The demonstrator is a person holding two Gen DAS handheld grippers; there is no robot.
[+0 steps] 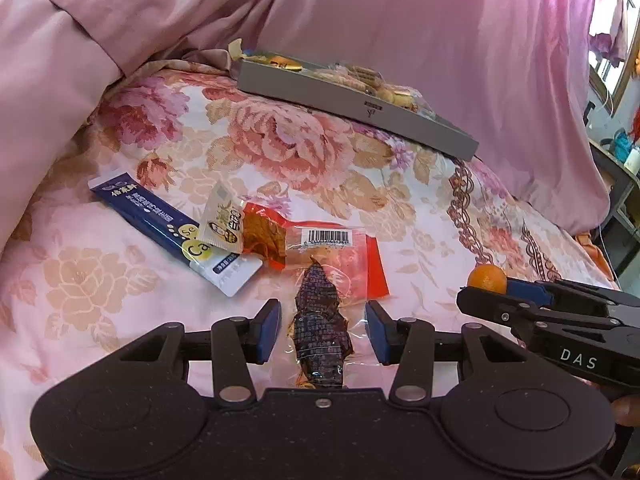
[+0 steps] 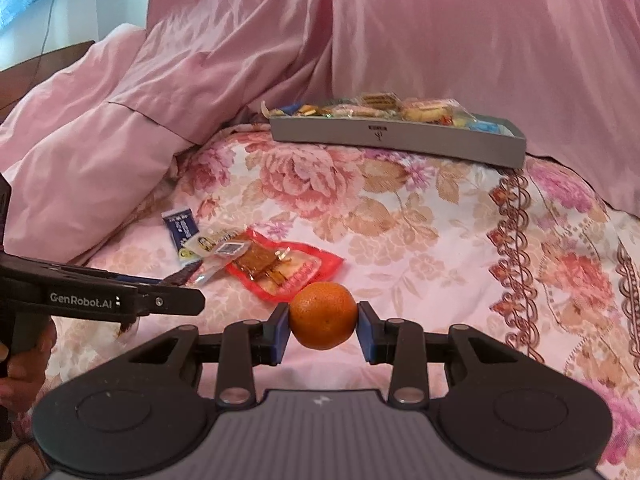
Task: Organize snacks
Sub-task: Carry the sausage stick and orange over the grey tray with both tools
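One small orange [image 2: 323, 316] is clamped between the two blue-padded fingers of the right gripper [image 2: 323, 330], held just above the floral bedspread [image 2: 420, 220]. In the left wrist view the same orange [image 1: 487, 278] is seen at the tip of the right gripper [image 1: 490, 292], off to the right of the loose packets.

The fingers of the left gripper [image 1: 323, 326] are spread apart, and one dark brown wrapped snack [image 1: 320, 328] lies between them on the bedspread [image 1: 280, 140]; neither pad is seen touching it. From the right wrist view the left gripper [image 2: 176, 284] is seen side-on, so its opening cannot be judged there.

Four loose packets are counted on the cover in all: the dark brown one, one red packet with a barcode label [image 1: 332, 256], one small white sachet [image 1: 222, 226] and one long blue stick pack [image 1: 168, 232]. The white sachet is laid over the blue stick pack and touches the red packet; the dark snack's far end overlaps the red packet.

One grey tray [image 1: 352, 100] is set farther back, against the pink quilt [image 1: 400, 20], well apart from the loose packets. It is filled with many wrapped snacks; their number cannot be counted. The tray [image 2: 400, 140] is seen in the right wrist view too.
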